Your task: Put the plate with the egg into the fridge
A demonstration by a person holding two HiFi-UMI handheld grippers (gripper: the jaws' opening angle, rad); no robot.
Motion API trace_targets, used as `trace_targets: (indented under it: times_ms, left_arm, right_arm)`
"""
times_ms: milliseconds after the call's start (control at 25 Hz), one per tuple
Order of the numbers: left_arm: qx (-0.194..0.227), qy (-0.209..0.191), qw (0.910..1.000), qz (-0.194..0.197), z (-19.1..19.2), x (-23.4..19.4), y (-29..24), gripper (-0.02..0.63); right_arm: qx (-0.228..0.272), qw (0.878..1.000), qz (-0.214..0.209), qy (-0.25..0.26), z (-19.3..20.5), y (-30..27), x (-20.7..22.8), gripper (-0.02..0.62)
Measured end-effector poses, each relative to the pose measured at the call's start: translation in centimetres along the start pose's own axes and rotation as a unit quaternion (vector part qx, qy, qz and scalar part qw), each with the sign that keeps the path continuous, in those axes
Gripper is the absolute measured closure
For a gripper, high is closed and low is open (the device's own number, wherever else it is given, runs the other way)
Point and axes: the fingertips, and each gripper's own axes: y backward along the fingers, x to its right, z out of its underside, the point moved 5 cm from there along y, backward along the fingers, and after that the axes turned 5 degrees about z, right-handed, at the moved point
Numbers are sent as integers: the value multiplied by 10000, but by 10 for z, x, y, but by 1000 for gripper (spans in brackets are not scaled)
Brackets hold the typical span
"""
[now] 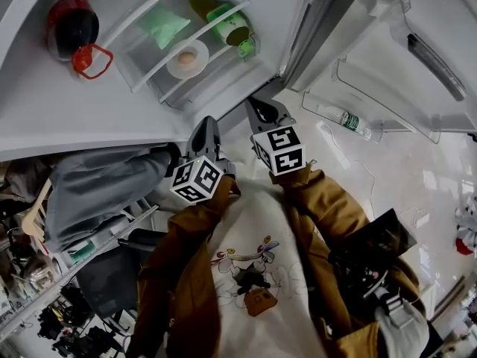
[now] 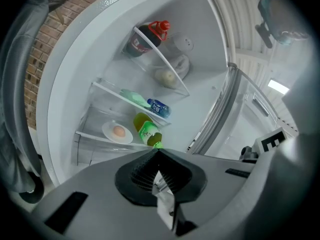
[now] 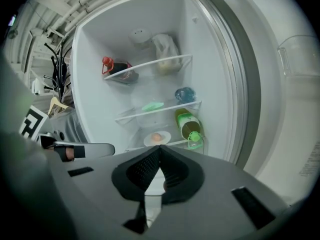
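Note:
A white plate (image 1: 187, 58) with a brown egg (image 1: 187, 56) on it rests on the lowest glass shelf of the open fridge (image 1: 45, 118). The same plate (image 2: 117, 132) (image 3: 157, 138) shows in both gripper views, well beyond the jaws. My left gripper (image 1: 210, 134) and right gripper (image 1: 262, 111) are drawn back in front of the fridge, side by side, close to the person's chest. Both are shut with nothing between their jaws. In the left gripper view the left gripper (image 2: 158, 151) points at the shelves; the right gripper (image 3: 159, 148) does too.
A green bottle (image 1: 232, 27) lies beside the plate. Above are a blue bottle (image 2: 159, 107), a green pack (image 2: 133, 97) and a dark red-capped bottle (image 1: 72, 22). The fridge door (image 1: 417, 58) stands open at the right, a bottle (image 1: 343, 118) in its rack. Cluttered racks stand lower left.

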Motion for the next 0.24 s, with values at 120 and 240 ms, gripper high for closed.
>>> trace_targets:
  times_ms: [120,240]
  left_arm:
    - [-58,-18,10000,55,5,6,-1,598]
    - [-155,-26,9998,149,10,12,-2,598]
  right_arm:
    - [94,10000,-7,7,-1,10,2,588]
    - [241,9997,0,27,-4,21,4,588]
